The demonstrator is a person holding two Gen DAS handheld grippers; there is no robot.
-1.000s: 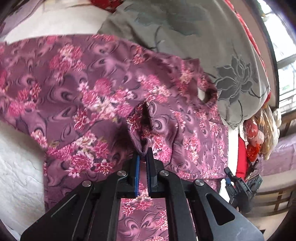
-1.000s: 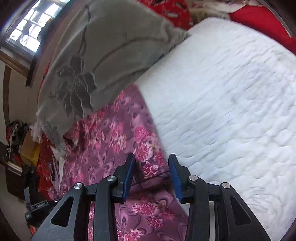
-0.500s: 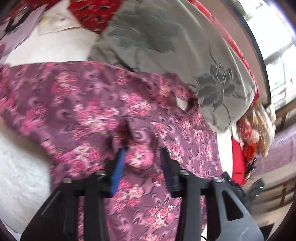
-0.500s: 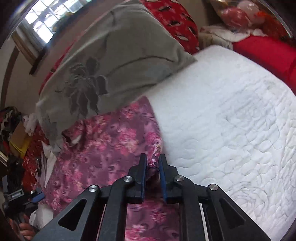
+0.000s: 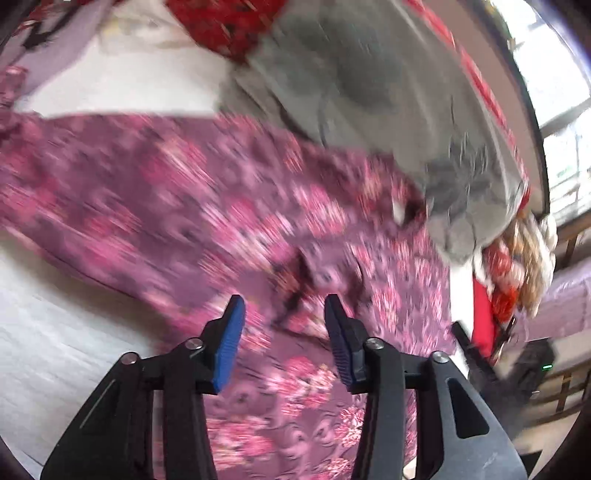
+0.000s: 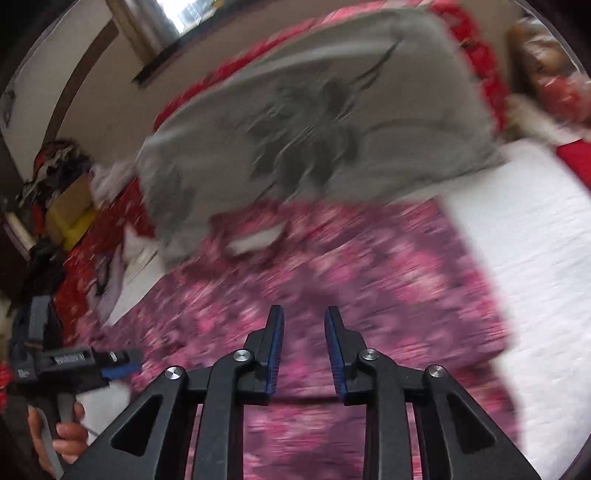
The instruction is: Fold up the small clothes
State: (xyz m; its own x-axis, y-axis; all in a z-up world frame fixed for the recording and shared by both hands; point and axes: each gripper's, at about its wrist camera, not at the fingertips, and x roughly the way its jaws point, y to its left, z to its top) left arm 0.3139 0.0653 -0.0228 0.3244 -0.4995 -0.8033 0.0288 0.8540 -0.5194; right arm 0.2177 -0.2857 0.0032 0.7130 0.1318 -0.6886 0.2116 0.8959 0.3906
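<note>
Left gripper point(image 5: 283, 321) jaws opening, nothing pinched, a small fold of the purple flowery cloth point(image 5: 155, 192) just past them. Right gripper point(image 6: 302, 332) jaws opening too, empty, over the same cloth spread on the white bed point(image 6: 535, 236). A second ago, left clamped that fold. Blurry now; grey pillow point(image 6: 332, 110) maybe covering the far edge.

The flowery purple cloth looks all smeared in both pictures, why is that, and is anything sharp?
Left wrist view: the purple cloth and grey pillow streak with motion blur, while the left gripper stays crisp. Right wrist view: same smearing, the right gripper sharp; the window glares white, and edges curve from the fisheye lens.
</note>
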